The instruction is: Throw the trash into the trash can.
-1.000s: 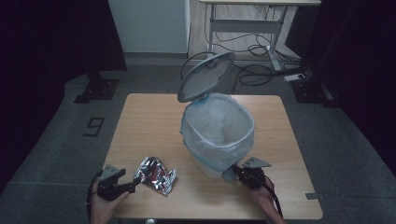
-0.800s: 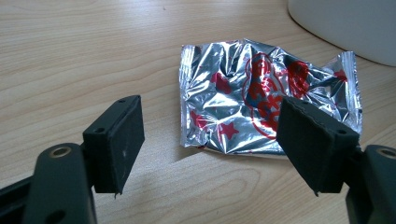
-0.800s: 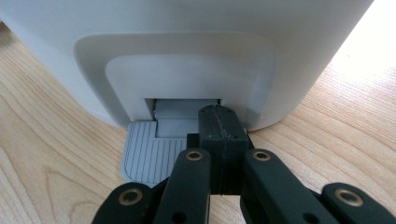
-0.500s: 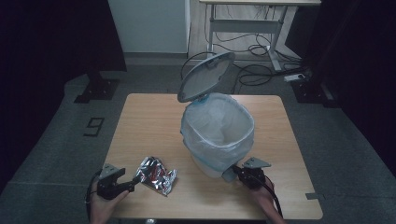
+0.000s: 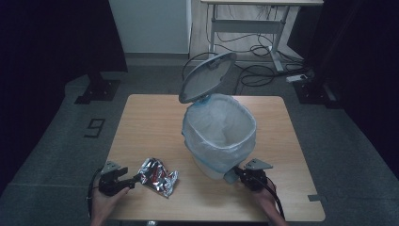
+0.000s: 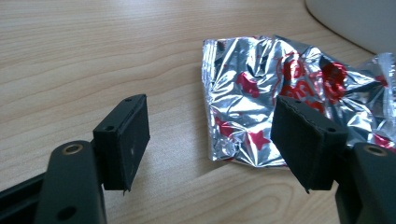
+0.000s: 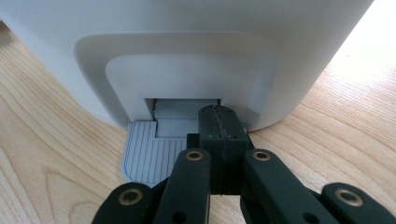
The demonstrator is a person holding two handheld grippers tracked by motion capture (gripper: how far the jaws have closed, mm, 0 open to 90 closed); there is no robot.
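Note:
A crumpled silver and red foil wrapper [image 5: 159, 175] lies on the wooden table [image 5: 150, 122] near its front left. My left gripper [image 5: 135, 178] is open and level with the wrapper's near edge. In the left gripper view that wrapper [image 6: 261, 84] has its near corner between the pads [image 6: 126, 135], which do not press on it; the jaws have just been closing. A white pedal bin [image 5: 219, 136] with a plastic liner stands mid-table, its grey lid [image 5: 207, 77] raised. My right gripper [image 7: 219, 126] is shut, its tip resting on the bin's grey pedal [image 7: 144, 158].
The bin's base [image 7: 187, 46] rises close in front of the right gripper. Bare wood stretches behind the wrapper and left of the bin. Beyond the table's far edge are a desk frame [image 5: 244, 28] and cables on the floor.

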